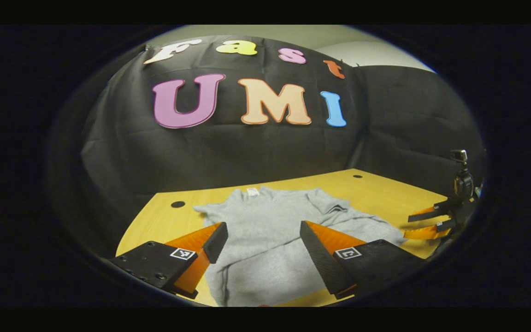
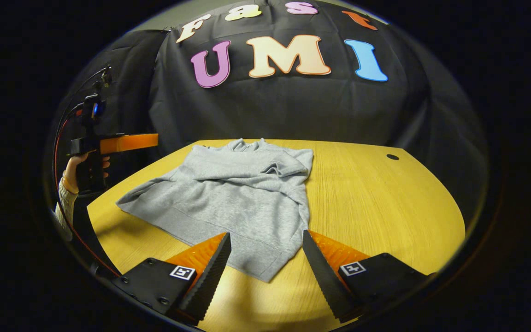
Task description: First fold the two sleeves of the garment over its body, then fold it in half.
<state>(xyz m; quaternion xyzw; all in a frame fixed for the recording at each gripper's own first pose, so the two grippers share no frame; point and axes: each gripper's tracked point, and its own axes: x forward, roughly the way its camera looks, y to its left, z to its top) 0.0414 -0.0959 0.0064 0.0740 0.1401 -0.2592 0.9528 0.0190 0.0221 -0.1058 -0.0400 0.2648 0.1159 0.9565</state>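
One big table is holding everything here, and it is lying in front of the dark cloth wall. A small round hole is showing in the table top on the far right.

The grey garment is lying flat on the table, with its neck pointing at the wall. In the right gripper view, its right sleeve is already lying folded over its body, a bit bunched up near the shoulder. Its left sleeve is sticking out to the side toward the table edge. So I think the first step is only half done, and the left sleeve is the job in hand.

The left gripper is hanging over the near part of the garment with its jaws wide apart, holding nothing. In the right gripper view it is held up high off the left side of the table, and a hand in a pale sleeve is gripping its handle.

The right gripper is hanging over the garment's near corner, and its jaws are wide apart too, holding nothing.

Next, I think the left gripper is needing to go down to the end of the left sleeve, pinch it, and carry it across the body.
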